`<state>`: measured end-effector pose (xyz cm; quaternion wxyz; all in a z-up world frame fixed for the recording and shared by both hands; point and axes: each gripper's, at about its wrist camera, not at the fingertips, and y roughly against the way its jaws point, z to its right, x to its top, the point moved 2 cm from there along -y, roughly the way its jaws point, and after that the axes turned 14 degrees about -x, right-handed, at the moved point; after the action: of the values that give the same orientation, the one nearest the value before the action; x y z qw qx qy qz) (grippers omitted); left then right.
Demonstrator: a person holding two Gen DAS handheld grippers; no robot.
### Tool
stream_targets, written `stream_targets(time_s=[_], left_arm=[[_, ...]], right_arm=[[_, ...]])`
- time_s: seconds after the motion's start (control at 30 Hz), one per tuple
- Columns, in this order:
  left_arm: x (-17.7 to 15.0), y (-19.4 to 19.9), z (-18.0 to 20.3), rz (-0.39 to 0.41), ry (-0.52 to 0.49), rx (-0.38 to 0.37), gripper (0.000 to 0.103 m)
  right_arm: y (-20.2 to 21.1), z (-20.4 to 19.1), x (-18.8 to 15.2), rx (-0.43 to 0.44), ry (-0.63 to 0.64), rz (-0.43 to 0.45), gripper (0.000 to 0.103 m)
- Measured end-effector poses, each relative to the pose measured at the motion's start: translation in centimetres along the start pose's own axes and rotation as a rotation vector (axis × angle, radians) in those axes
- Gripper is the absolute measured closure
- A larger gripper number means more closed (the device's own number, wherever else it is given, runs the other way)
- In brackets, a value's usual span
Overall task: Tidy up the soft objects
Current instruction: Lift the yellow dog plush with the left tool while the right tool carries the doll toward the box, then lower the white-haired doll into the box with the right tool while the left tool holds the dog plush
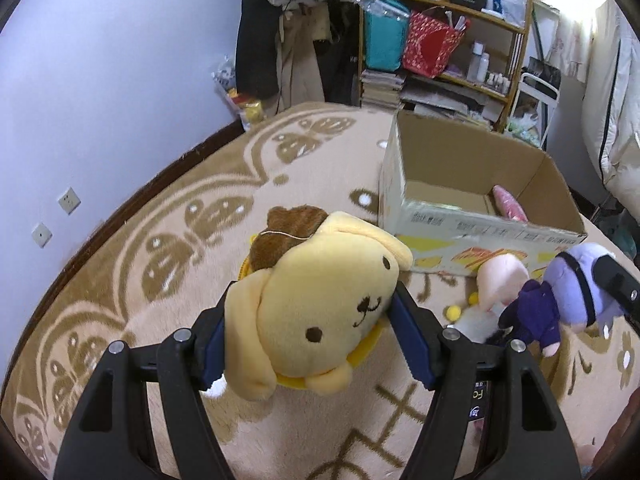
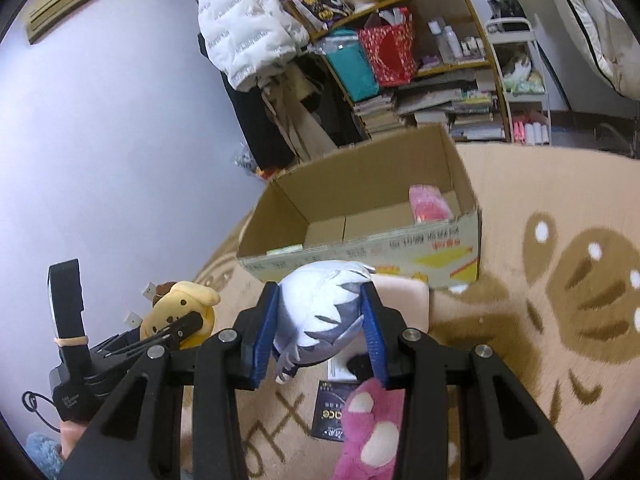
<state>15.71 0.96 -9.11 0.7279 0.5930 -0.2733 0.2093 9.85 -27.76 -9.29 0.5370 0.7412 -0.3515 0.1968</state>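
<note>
Two grippers each hold a plush toy above the carpet, in front of an open cardboard box.

The left gripper (image 1: 316,332) pinches the yellow dog plush (image 1: 320,316) between its blue pads, the face turned to the camera and a brown cap on its head; the right gripper (image 2: 320,328) is pressed on the white-haired doll (image 2: 320,316) by its head, the doll's dark purple body seen in the left view; the cardboard box (image 2: 360,248) stands on the patterned carpet (image 2: 540,320) just behind both toys, and a pink soft item (image 2: 430,202) lies inside it near one corner; a pink plush (image 2: 372,428) lies on the carpet under the right gripper, beside a dark booklet (image 2: 332,412); a pale pink plush (image 1: 502,280) rests near the front wall of the box; a cluttered shelf (image 1: 460,40) stands behind.
</note>
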Motion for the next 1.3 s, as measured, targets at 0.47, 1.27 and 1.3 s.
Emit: stream_targets(time_s=[0.47, 1.27, 1.3], left_arm=[[4.4, 1.4, 1.4, 0.07, -0.057, -0.018, 0.032], [10.9, -3.3, 7.7, 0.079, -0.214, -0.119, 0.031], [10.9, -3.6, 8.0, 0.07, -0.22, -0.125, 0.031]], right_arm=[[1.9, 1.3, 4.9, -0.024, -0.01, 0.11, 0.06], [-1.2, 0.5, 10.3, -0.16, 0.149, 0.117, 0.059], [-1.3, 0.5, 10.4, -0.162, 0.151, 0.115, 0.059]])
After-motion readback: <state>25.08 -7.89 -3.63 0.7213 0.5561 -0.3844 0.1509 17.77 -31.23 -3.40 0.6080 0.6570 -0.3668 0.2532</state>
